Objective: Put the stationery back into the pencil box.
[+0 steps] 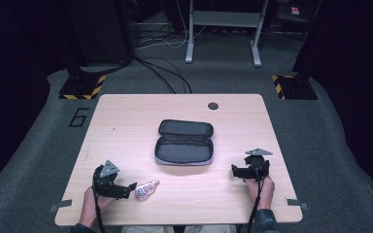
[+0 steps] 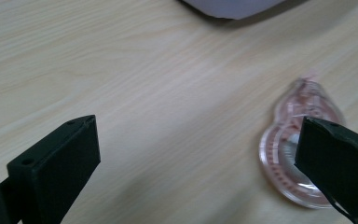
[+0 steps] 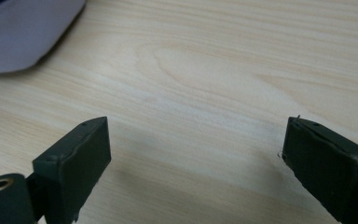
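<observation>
Pale wood table (image 1: 126, 121), person seated at its near edge, only hands and forearms in frame. Open dark zip case (image 1: 184, 142) lies mid-table, lid flipped back toward the far edge, grey lining up; inside looks bare, but detail is too small to be sure.

Left gripper (image 1: 132, 187) sits near the near-left corner, jaws spread wide, nothing clamped. Just beside its tip lies a small clear plastic tape dispenser (image 1: 146, 189), pinkish, flat on the wood. In the left gripper view the dispenser (image 2: 289, 149) is partly covered by one jaw, lower part cut off; the jaw overlaps it but contact is hard to call. Print on it is blurred, unreadable. A corner of the case (image 2: 235, 7) peeks in at the top.

Right gripper (image 1: 234, 171) is near the right edge, just beside the case's right end, jaws wide apart over bare wood. Right gripper view: grey case edge (image 3: 23, 32) cropped at top left, out of focus.
</observation>
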